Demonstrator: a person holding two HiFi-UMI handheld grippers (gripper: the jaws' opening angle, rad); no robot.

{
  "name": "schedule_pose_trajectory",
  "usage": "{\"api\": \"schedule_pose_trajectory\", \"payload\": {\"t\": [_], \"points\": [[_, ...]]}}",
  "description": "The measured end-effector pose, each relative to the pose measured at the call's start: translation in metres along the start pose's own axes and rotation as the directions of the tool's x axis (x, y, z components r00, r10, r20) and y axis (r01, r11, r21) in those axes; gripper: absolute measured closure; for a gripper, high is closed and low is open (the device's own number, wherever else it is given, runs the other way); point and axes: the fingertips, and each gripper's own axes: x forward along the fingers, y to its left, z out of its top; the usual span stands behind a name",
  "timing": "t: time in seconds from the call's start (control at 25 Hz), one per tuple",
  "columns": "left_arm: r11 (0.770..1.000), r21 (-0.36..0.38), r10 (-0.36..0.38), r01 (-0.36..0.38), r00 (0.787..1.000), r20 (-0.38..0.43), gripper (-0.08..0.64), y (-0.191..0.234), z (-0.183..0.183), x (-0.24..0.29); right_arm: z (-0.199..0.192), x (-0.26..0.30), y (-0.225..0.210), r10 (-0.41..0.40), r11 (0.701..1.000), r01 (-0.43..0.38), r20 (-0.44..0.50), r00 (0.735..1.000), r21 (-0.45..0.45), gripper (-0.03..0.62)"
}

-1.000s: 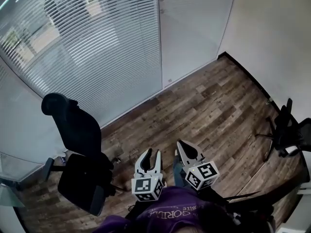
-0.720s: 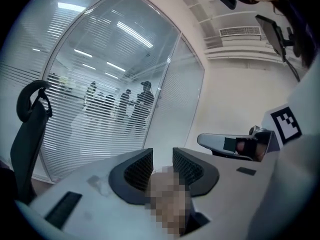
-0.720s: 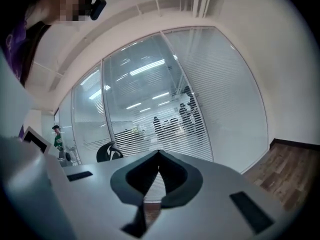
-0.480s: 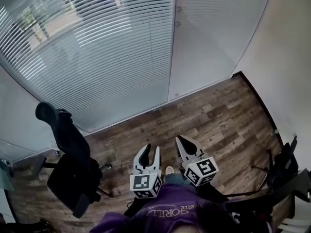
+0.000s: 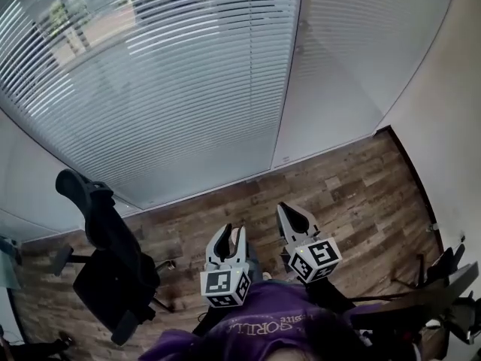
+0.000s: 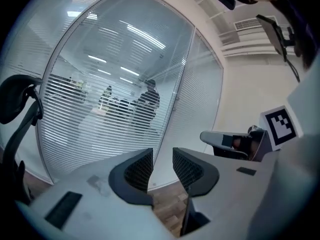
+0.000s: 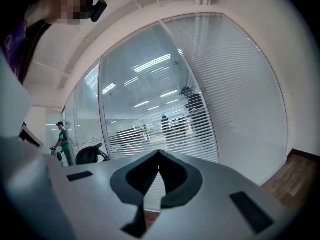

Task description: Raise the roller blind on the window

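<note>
The window's white slatted blind [image 5: 165,89] hangs down over the glass wall ahead, reaching close to the floor; it also fills the left gripper view [image 6: 100,114] and the right gripper view [image 7: 170,124]. My left gripper [image 5: 234,232] [image 6: 162,154] points at it from a distance, open by a narrow gap with nothing between its jaws. Beside it, my right gripper [image 5: 284,208] [image 7: 159,153] is shut and empty, tips touching. Neither gripper touches the blind. No cord or chain shows clearly.
A black office chair [image 5: 113,262] stands at the left on the wood floor [image 5: 338,194]. A second blind-covered glass panel [image 5: 353,66] is at the right, then a plain wall. Dark chair parts [image 5: 443,273] sit at the far right. Behind the glass stands a person in green [image 7: 61,139].
The window and blind have come nearer and fill more of the head view. Both grippers have advanced together toward it, keeping their poses. The office chair has slid lower left.
</note>
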Motion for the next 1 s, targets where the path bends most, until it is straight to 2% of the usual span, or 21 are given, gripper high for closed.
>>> {"api": "schedule_pose_trajectory", "payload": {"t": [0.12, 0.24, 0.36, 0.48, 0.68, 0.84, 0.92, 1.0], "points": [[1.000, -0.001, -0.014, 0.014, 1.000, 0.002, 0.436, 0.029, 0.027, 0.057, 0.025, 0.065, -0.024, -0.011, 1.000, 0.011, 0.021, 1.000, -0.012, 0.594], [0.999, 0.034, -0.032, 0.031, 0.999, 0.037, 0.436, 0.053, 0.067, 0.105, 0.060, 0.122, -0.050, -0.030, 0.999, 0.033, 0.065, 0.997, -0.035, 0.594], [0.999, 0.041, -0.014, 0.012, 0.998, 0.059, 0.436, 0.083, 0.087, 0.139, 0.090, 0.169, -0.092, -0.090, 0.994, 0.096, 0.125, 0.988, -0.047, 0.595], [0.999, 0.030, 0.013, -0.015, 0.997, 0.072, 0.437, 0.110, 0.100, 0.156, 0.129, 0.199, -0.136, -0.166, 0.982, 0.180, 0.191, 0.967, -0.057, 0.594], [0.997, 0.005, 0.072, -0.072, 0.995, 0.063, 0.436, 0.150, 0.104, 0.176, 0.194, 0.236, -0.191, -0.212, 0.963, 0.249, 0.290, 0.933, -0.100, 0.594], [0.995, -0.023, 0.095, -0.094, 0.994, 0.047, 0.436, 0.161, 0.089, 0.190, 0.238, 0.253, -0.228, -0.236, 0.951, 0.291, 0.361, 0.902, -0.107, 0.592], [0.994, -0.034, 0.104, -0.103, 0.994, 0.039, 0.436, 0.158, 0.084, 0.199, 0.259, 0.260, -0.248, -0.254, 0.941, 0.318, 0.378, 0.890, -0.116, 0.527], [0.993, -0.041, 0.114, -0.112, 0.992, 0.045, 0.436, 0.154, 0.086, 0.209, 0.277, 0.269, -0.266, -0.259, 0.936, 0.329, 0.384, 0.886, -0.127, 0.495]]}}
